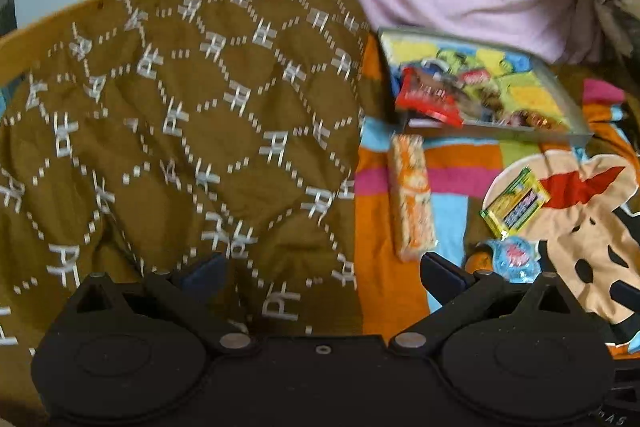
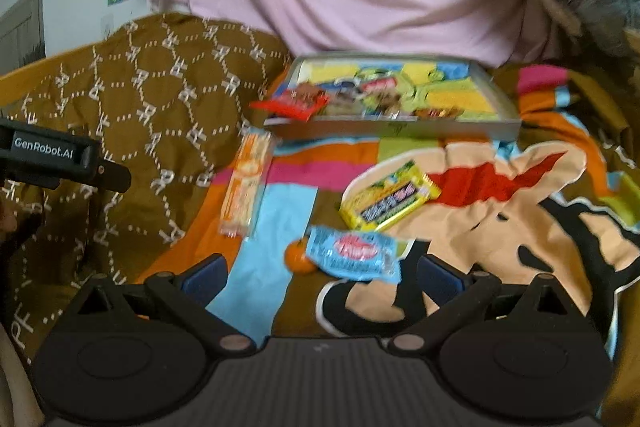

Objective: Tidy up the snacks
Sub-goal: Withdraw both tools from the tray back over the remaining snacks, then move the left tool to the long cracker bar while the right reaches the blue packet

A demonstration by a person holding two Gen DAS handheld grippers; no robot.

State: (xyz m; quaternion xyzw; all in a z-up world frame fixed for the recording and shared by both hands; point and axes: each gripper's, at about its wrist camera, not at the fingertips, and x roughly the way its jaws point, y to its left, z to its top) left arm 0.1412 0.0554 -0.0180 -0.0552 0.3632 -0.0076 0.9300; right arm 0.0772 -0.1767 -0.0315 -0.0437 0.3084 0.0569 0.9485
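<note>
Both hand-held grippers (image 1: 324, 273) (image 2: 320, 273) agape, empty — blue packet (image 2: 354, 253) near right.

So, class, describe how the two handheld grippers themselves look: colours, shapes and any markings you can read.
Both are matte black plastic. The left gripper has two round discs at its base, angled link arms with silver pivot pins, and fingers with dark blue pads. The right gripper has the same build, plus a ribbed grey panel between the discs. In the right wrist view, the left gripper's body bears white "GenRobot.AI" lettering. No sleeves show.
</note>
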